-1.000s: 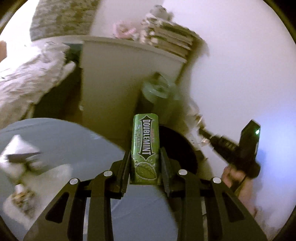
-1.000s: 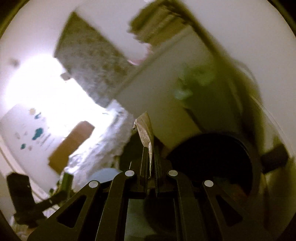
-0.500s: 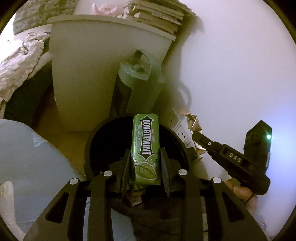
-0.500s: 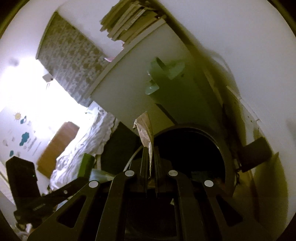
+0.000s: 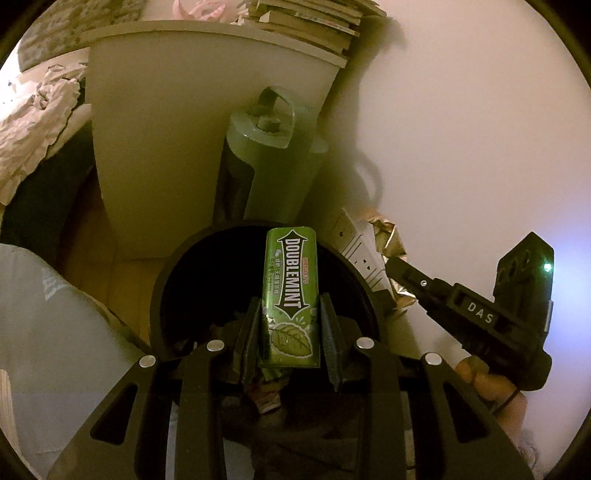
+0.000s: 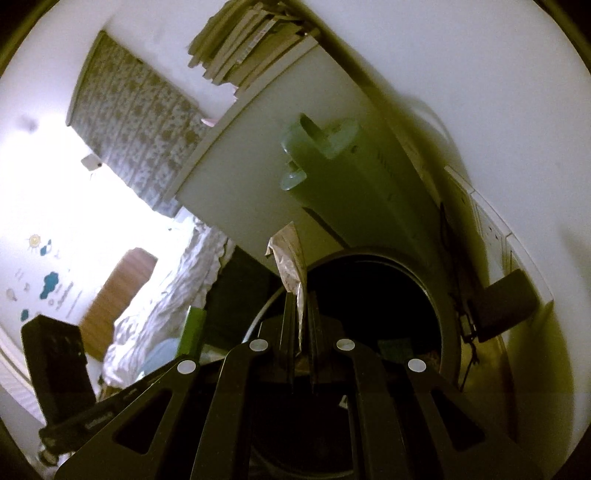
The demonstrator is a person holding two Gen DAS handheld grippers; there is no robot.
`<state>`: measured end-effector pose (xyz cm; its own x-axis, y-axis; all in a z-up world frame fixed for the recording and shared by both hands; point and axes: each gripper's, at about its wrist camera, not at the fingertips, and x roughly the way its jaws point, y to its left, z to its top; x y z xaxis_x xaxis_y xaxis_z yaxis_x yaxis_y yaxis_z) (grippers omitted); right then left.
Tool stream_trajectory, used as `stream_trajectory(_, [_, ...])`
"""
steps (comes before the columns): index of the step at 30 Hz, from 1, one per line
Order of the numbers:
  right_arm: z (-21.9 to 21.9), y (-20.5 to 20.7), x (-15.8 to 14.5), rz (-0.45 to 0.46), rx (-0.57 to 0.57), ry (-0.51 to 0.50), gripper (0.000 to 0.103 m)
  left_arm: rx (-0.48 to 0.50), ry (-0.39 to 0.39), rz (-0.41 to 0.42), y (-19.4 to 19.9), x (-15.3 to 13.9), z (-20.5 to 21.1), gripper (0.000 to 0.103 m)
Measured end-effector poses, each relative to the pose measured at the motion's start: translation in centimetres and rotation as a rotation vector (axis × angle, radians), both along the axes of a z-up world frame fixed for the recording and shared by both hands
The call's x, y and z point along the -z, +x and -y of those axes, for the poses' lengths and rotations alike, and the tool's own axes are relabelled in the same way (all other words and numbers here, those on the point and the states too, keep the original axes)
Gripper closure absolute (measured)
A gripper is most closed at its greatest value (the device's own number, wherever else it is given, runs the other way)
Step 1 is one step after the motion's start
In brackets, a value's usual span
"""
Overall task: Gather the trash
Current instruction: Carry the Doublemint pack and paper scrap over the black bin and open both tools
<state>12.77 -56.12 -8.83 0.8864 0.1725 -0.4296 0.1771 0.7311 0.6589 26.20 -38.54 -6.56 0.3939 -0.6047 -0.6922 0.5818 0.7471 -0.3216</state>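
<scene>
My left gripper (image 5: 290, 314) is shut on a green Doublemint gum box (image 5: 291, 291), which stands upright between the pads, right over the mouth of a round black trash bin (image 5: 168, 288). My right gripper (image 6: 299, 299) is shut on a crumpled shiny wrapper (image 6: 290, 254) that sticks up past its fingertips, at the left rim of the same bin (image 6: 448, 314). In the left wrist view the right gripper (image 5: 393, 264) reaches in from the right with the wrapper (image 5: 388, 240) at the bin's far right edge. The green box (image 6: 194, 328) also shows low on the left of the right wrist view.
A grey-green appliance with a top handle (image 5: 266, 162) stands just behind the bin, against a white cabinet (image 5: 177, 140) topped with stacked books (image 5: 306, 26). A white power strip (image 5: 354, 243) lies by the wall. A bed with rumpled covers (image 5: 33, 125) is to the left.
Both grippers came forward and down over the bin, which now fills the view beneath them. The gum box and the wrapper stay held as before. Little has moved in the last half second.
</scene>
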Motion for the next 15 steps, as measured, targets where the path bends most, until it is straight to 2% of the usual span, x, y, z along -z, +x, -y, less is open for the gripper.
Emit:
stream_trajectory(9, [-0.19,0.27,-0.22,0.000,0.002,-0.003,0.095,-0.013,0.017,0.001,0.36,0.05,0.58,0.070])
stream_trajectory(12, [-0.15,0.26,-0.24,0.001,0.009,0.001,0.081,-0.021,0.016,-0.002,0.47,-0.08,0.49,0.067])
stream_trajectory(14, [-0.18,0.27,-0.30,-0.001,0.018,0.003,0.061,-0.026,0.012,-0.003,0.39,-0.29,0.31,0.057])
stream_trajectory(15, [-0.15,0.24,-0.30,-0.001,0.026,0.003,0.057,-0.028,0.007,-0.003,0.29,-0.43,0.15,0.057])
